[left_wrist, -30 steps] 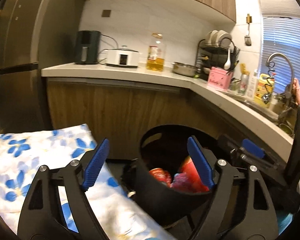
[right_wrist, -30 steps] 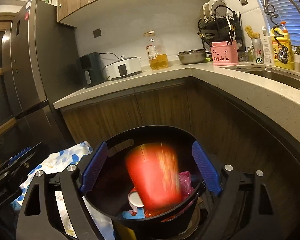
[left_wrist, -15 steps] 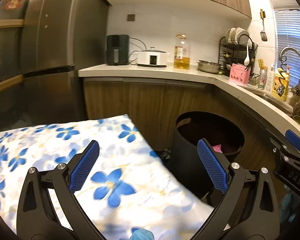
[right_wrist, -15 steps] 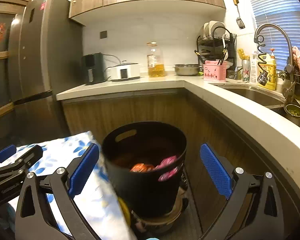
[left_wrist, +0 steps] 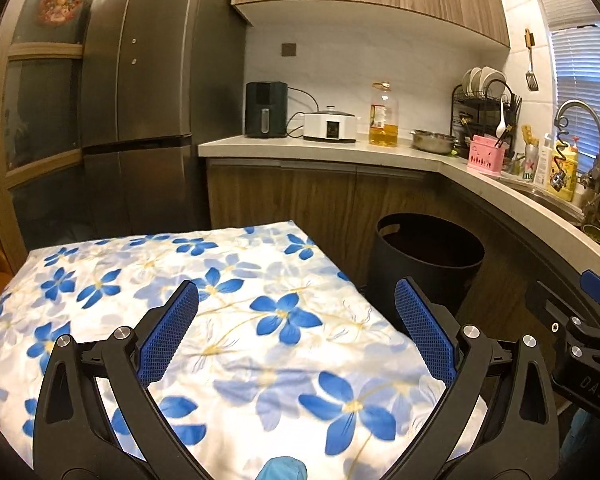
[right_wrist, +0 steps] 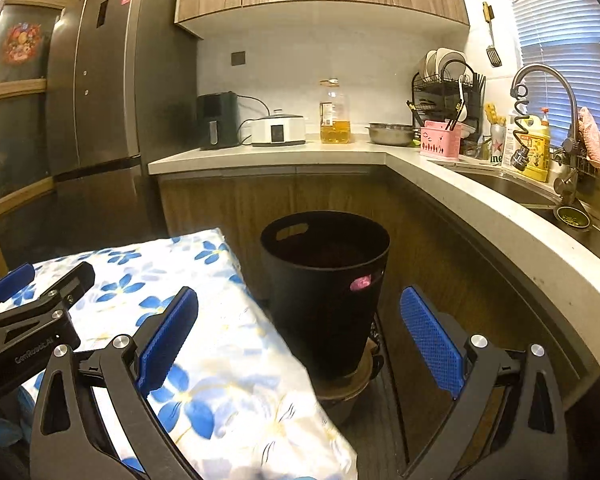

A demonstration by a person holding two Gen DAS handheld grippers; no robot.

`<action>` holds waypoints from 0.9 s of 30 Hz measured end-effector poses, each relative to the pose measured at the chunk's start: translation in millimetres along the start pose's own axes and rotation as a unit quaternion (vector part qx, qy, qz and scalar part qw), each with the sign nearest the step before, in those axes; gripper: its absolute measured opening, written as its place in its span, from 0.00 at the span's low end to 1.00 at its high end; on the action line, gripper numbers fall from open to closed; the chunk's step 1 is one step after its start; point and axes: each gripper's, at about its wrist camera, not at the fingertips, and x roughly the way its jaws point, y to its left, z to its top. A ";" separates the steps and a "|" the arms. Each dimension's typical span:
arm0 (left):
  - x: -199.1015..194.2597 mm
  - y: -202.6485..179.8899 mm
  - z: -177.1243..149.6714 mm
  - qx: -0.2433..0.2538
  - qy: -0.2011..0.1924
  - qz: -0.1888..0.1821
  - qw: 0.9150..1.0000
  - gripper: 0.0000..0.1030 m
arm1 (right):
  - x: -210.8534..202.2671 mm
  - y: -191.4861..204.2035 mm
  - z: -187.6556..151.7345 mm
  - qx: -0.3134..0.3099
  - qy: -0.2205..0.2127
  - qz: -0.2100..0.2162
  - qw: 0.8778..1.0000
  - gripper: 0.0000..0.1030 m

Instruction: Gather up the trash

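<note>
- Blue-padded and black-framed: two grippers, left gripper [left_wrist: 296, 336] and right gripper [right_wrist: 300, 340], both with jaws spread wide, nothing between either pair.
- One flowered cloth [left_wrist: 228, 320] nearest, spread under the left jaws and reaching the 9 o'clock side of the right view.
- One black bin [right_wrist: 326, 280] beyond the cloth's edge: at 2 o'clock in the left view, outside that jaw gap; at 12 o'clock in the right view, just above the gap between the pads.
- One scrap of pink trash [right_wrist: 360, 282] visible, through a side hole of the bin; rest of the contents hidden by the rim.
- Farther back: one counter [right_wrist: 340, 156], one oil bottle [right_wrist: 334, 114], one fridge [left_wrist: 140, 100].
- Versus a second ago: both grippers drawn back from directly over the bin, jaws wider, red item dropped and gone from sight.
</note>
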 end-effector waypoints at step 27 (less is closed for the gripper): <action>-48.5 10.8 -6.1 -0.014 -0.022 0.010 1.000 0.94 | -43.0 12.0 -6.9 0.001 -0.021 0.005 1.000 0.94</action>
